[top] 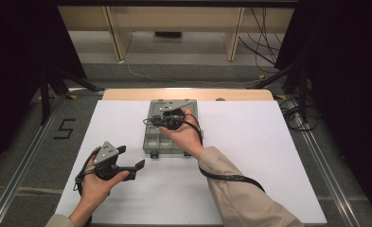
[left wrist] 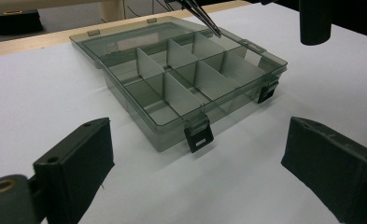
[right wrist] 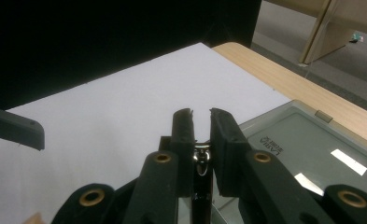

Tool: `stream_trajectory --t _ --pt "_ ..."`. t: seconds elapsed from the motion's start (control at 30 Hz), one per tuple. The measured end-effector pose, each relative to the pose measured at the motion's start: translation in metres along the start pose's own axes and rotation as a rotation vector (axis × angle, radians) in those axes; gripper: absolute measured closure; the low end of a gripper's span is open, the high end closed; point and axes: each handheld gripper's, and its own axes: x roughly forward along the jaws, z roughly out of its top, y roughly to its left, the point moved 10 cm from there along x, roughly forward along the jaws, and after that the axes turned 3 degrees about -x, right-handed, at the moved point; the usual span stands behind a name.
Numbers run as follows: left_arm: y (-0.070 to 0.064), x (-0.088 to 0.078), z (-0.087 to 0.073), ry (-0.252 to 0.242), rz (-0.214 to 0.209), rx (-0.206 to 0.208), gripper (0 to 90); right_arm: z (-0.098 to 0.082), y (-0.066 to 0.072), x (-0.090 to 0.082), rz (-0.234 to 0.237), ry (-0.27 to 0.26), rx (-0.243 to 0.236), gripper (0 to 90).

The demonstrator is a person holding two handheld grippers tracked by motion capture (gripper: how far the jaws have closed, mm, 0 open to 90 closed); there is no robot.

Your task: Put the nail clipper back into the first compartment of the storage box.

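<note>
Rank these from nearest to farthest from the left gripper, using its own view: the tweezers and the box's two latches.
1. Near latch, on the closest corner of the box.
2. Far latch, further right.
3. Tweezers, above the box's far side.

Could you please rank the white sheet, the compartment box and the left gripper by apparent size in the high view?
1. white sheet, by far the largest.
2. compartment box.
3. left gripper, somewhat smaller, though it sits nearer the camera, so that gap is unsure.

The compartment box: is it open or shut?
Open: the compartment box has its lid folded back flat and its dividers exposed.
</note>
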Motion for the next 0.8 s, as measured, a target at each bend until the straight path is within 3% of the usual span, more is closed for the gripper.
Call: stream_trajectory --t 0.07,0.1,0.13,0.27,0.3,0.33,0.5,0.57,0.6,0.7,0.8 --pt "0.0 0.0 0.0 0.0 0.0 0.0 7.8 0.001 0.0 0.001 -0.001 -0.008 0.003 80.9" --pt "0.022 0.0 0.012 0.0 0.006 0.331 7.8 0.002 0.0 0.003 -0.003 -0.01 0.001 80.9" --pt "0.022 0.0 0.012 0.001 0.008 0.342 7.8 0.003 -0.001 0.004 -0.008 -0.017 -0.001 80.9" --pt "0.023 0.0 0.013 0.001 0.018 0.346 7.8 0.003 -0.001 0.006 -0.001 -0.008 0.0 80.9" --pt "0.001 0.002 0.003 -0.021 -0.019 0.053 7.8 0.004 -0.002 0.007 -0.004 -0.01 0.006 80.9" --pt "-0.002 0.001 0.0 -0.004 -0.019 0.0 7.9 0.004 -0.002 0.009 -0.007 -0.012 0.007 80.9" --pt "0.002 0.003 0.004 -0.027 -0.022 0.058 7.9 0.005 -0.003 0.013 -0.01 -0.012 0.008 80.9" --pt "0.0 0.003 0.002 -0.018 -0.018 0.033 7.9 0.005 -0.003 0.013 -0.008 -0.001 0.004 80.9" --pt "0.001 0.003 0.003 -0.021 -0.016 0.043 7.9 0.005 -0.003 0.014 -0.006 -0.002 0.009 80.9" --pt "0.0 0.002 0.001 -0.014 -0.015 0.021 7.9 0.005 -0.005 0.016 -0.01 0.002 0.012 80.9" --pt "0.001 0.002 0.002 -0.016 -0.014 0.031 7.9 0.006 -0.007 0.019 -0.021 -0.007 0.01 80.9"
